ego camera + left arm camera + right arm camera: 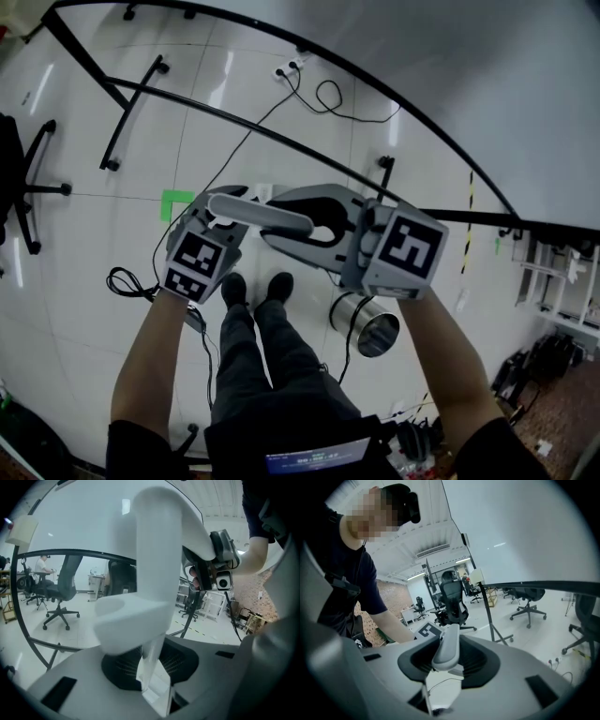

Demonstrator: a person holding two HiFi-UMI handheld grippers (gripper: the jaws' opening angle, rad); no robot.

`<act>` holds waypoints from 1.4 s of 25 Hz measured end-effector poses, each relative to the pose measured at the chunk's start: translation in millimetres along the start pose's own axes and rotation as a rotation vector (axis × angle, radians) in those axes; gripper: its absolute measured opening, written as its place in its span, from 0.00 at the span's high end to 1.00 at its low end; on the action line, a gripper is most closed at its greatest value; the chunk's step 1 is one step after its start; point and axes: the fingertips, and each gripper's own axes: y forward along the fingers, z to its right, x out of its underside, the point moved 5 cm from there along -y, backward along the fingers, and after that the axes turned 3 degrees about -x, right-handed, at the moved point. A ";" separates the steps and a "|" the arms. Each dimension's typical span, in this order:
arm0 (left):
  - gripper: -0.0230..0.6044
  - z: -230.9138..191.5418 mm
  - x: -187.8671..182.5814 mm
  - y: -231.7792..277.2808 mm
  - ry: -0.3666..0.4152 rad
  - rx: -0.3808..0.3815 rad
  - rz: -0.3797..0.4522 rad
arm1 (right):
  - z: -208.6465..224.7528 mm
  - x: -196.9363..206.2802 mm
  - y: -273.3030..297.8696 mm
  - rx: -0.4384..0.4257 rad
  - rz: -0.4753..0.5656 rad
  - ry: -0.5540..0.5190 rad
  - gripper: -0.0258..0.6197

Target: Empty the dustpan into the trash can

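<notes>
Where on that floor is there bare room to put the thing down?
Bare tiles lie between the green tape square and the office chair, left of the shoes. It is crowded round the metal trash can, where cables run, and by the shelving at far right.

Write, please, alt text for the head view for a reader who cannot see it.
Looking down, a person holds the left gripper and right gripper out in front, a pale grey handle spanning between them. An open metal trash can sits on the white tiled floor beside the person's shoes.
</notes>
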 end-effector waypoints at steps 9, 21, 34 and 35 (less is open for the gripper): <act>0.72 -11.2 30.3 -34.1 0.047 0.019 -0.031 | 1.1 9.0 -0.8 -0.012 0.003 0.051 0.74; 0.72 -15.4 13.5 -60.1 0.029 0.002 -0.006 | 7.3 18.8 -4.8 0.034 -0.017 0.044 0.73; 0.72 4.1 -15.6 -72.3 0.089 0.033 -0.025 | -5.2 8.1 -28.8 0.143 0.005 0.003 0.61; 0.72 6.4 -16.3 -74.2 0.091 0.034 -0.029 | -7.5 4.0 -32.6 0.152 0.020 0.002 0.61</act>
